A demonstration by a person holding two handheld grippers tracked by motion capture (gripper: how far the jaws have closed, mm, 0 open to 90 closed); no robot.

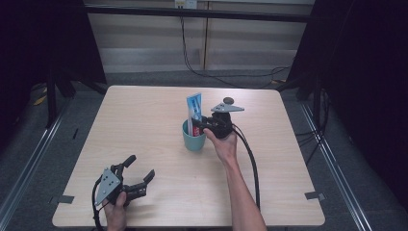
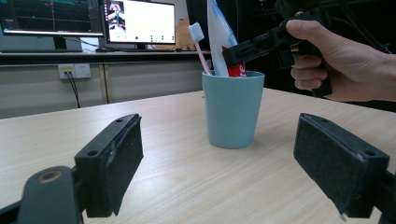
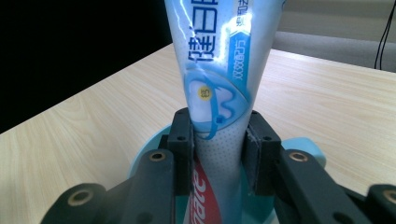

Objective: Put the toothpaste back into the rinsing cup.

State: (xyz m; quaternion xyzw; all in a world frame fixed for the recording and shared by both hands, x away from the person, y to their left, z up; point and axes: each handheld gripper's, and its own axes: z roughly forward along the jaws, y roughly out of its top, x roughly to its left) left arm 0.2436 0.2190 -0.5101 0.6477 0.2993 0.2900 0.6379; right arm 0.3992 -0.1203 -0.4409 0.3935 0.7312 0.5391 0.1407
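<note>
Both jaws of your right gripper [image 3: 218, 154] pinch the toothpaste tube [image 3: 219, 70] upright in the cup [image 1: 193, 137]; left gripper [image 1: 139, 173] idles wide open, empty

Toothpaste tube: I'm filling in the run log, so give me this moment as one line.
right gripper: shut on toothpaste tube | tube: upright in teal cup beside toothbrush | left gripper: open, apart, near table edge
</note>
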